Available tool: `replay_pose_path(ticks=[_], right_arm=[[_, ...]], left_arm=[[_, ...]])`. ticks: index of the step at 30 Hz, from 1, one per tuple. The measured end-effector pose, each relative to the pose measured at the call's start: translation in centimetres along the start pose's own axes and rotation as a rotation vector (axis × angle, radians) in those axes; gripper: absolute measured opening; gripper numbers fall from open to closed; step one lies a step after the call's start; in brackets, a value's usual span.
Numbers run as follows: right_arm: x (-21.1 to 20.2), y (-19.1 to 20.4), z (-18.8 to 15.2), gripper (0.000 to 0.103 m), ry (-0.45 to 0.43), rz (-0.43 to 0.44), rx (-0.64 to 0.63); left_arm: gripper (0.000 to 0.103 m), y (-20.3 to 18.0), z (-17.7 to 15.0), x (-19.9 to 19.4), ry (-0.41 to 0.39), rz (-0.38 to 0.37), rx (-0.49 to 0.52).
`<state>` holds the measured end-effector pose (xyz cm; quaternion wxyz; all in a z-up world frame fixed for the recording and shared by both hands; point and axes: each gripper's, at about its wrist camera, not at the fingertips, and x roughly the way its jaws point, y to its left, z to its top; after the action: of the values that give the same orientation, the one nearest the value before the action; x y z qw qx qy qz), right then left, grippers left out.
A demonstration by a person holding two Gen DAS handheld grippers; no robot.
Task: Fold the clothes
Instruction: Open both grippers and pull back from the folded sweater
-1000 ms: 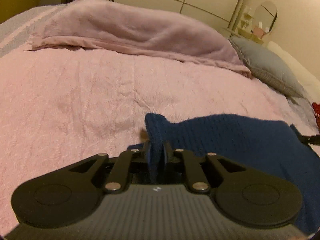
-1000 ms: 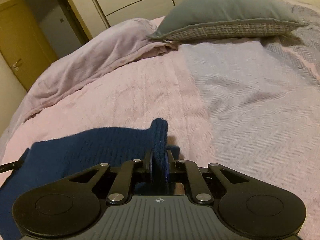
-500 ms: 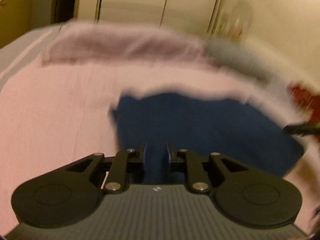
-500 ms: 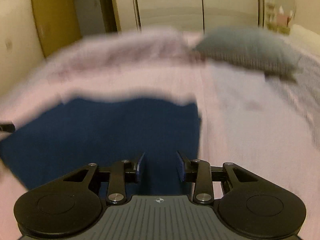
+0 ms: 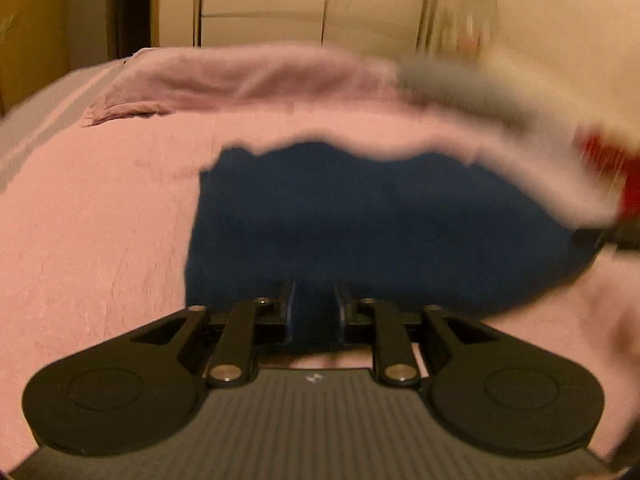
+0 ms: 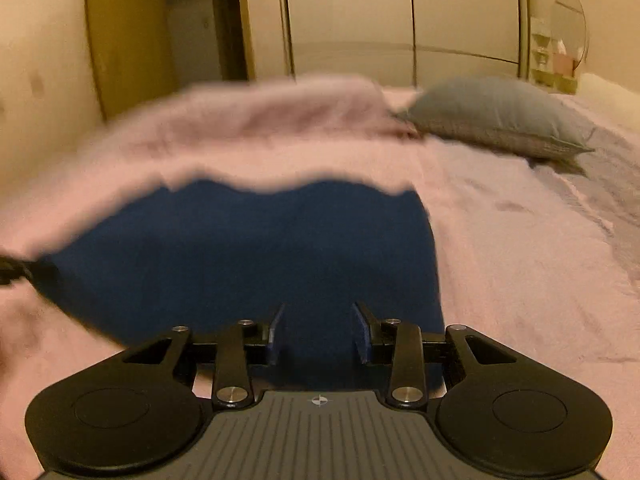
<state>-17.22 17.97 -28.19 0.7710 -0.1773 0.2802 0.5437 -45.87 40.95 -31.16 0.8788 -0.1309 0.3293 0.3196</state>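
Now that both have let go of the corners they pinched a second ago, the left claw and right claw gape over the navy knit, dropped flat on the bed: one fold laid.

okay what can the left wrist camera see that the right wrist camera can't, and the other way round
Only the left wrist view shows a blurred red item at the right edge. Only the right wrist view shows the round mirror and the grey bedspread. Both show the navy knit garment lying on the pink bedspread, the grey pillow, and open tongs: left tongs, right tongs.
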Motion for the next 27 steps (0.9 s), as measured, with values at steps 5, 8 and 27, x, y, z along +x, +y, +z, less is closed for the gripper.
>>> replay_pose_path(ticks=[5, 8, 27], right_arm=[[0.3, -2.1, -1.2, 0.035, 0.032, -0.009, 0.115], [-1.2, -1.2, -0.1, 0.035, -0.032, 0.002, 0.100], [2.2, 4.0, 0.4, 0.035, 0.022, -0.015, 0.068]], left_arm=[[0.015, 1.4, 0.4, -1.5, 0.002, -0.028, -0.145], [0.016, 0.1, 1.3, -3.2, -0.030, -0.019, -0.124], [0.023, -4.9, 0.8, 0.1, 0.029, -0.001, -0.135]])
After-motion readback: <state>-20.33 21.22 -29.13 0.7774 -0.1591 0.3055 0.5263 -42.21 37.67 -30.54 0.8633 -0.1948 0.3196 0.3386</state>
